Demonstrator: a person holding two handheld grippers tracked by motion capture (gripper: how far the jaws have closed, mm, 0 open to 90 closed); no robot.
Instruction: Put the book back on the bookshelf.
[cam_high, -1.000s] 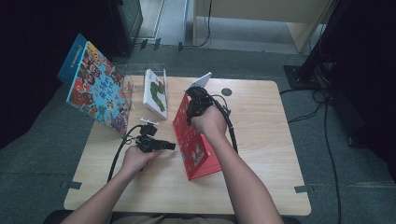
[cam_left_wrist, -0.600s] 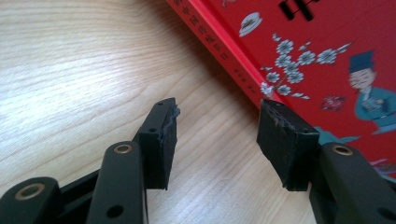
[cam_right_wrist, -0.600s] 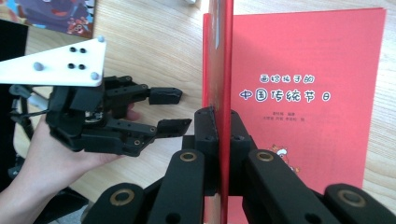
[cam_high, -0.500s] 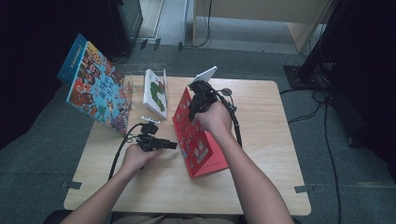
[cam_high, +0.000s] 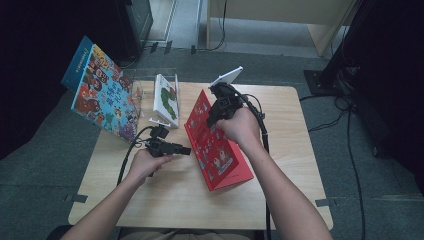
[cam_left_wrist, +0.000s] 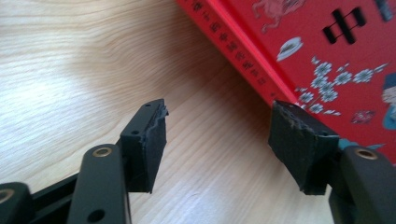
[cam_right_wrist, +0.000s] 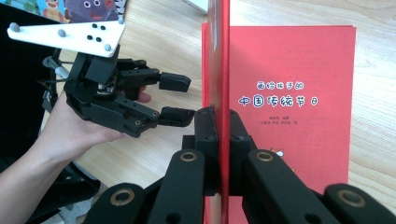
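Observation:
A red picture book (cam_high: 220, 150) lies in the middle of the wooden table (cam_high: 280, 120). My right gripper (cam_high: 215, 107) is shut on the far edge of its front cover and holds that cover raised. In the right gripper view the jaws (cam_right_wrist: 219, 126) clamp the thin red cover (cam_right_wrist: 218, 56) edge-on, and a red title page (cam_right_wrist: 289, 102) lies flat to its right. My left gripper (cam_high: 186, 150) sits just left of the book's spine (cam_left_wrist: 243, 60). Its jaws (cam_left_wrist: 219, 130) have just been opening and stand open with nothing between them; it also appears as the left gripper (cam_right_wrist: 180, 100) beside the cover.
A large colourful book (cam_high: 100, 100) leans at the table's far left corner. A white book with green pictures (cam_high: 166, 97) stands upright next to it. Cables trail from both grippers. Bare tabletop lies in front of the hands and to the right of the red book.
My right gripper has risen and tipped the red cover up steeper. The left gripper's jaws have spread wider while that hand stayed in place.

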